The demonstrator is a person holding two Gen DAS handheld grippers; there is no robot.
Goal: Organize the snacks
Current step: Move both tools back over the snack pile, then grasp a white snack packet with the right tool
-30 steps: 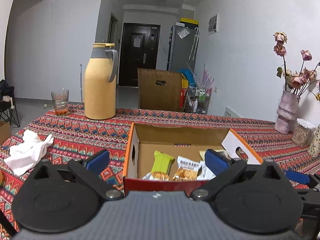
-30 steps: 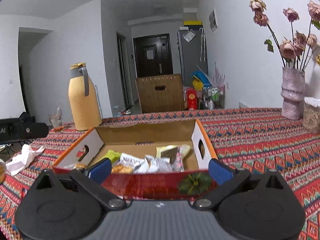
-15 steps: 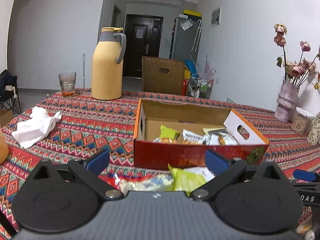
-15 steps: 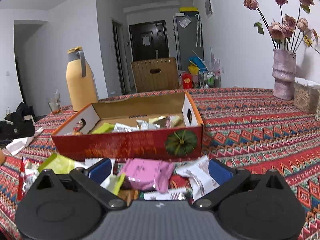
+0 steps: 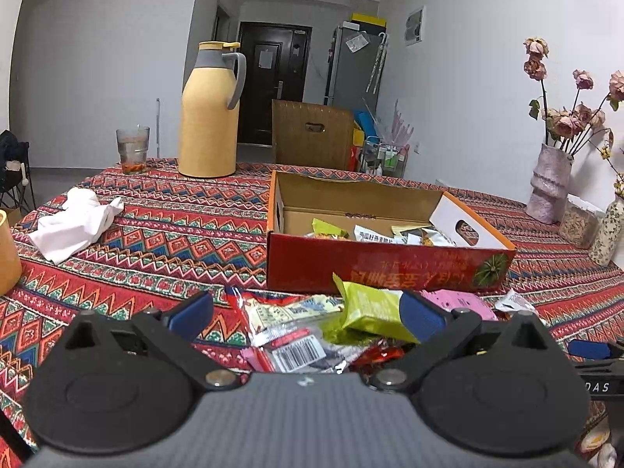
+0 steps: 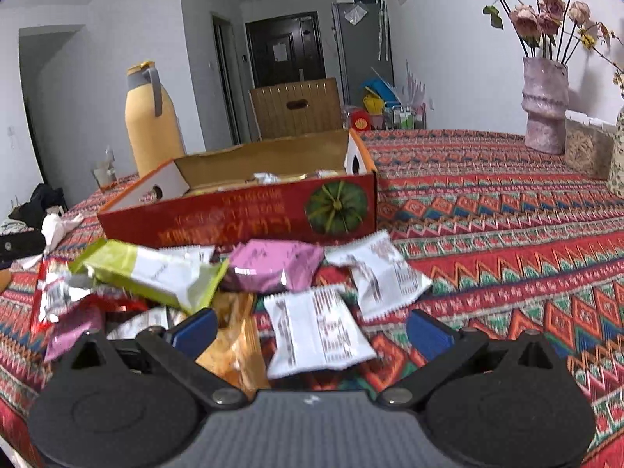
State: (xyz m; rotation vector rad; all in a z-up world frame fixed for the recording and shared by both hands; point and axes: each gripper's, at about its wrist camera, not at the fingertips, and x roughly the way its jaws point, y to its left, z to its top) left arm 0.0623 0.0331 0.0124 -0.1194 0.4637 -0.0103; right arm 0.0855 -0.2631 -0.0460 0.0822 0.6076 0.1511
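1. Left wrist view: the left hand-held gripper (image 5: 306,314) is spread wide and holds nothing, poised over loose snack packets (image 5: 308,335) heaped on the bench (image 5: 163,230) just in front of the red carton (image 5: 386,265), which already contains several packets. Risk: the green packet (image 5: 370,312) overlaps its neighbours, so closing here may catch two wrappers. Carton lettering appears upside down and cannot be read.

2. Right wrist view: the right hand-held gripper (image 6: 312,329) is likewise spread and empty, with a white packet (image 6: 318,329) between its fingers. Risk: glossy film may slip. Label print is blurred and unreadable.
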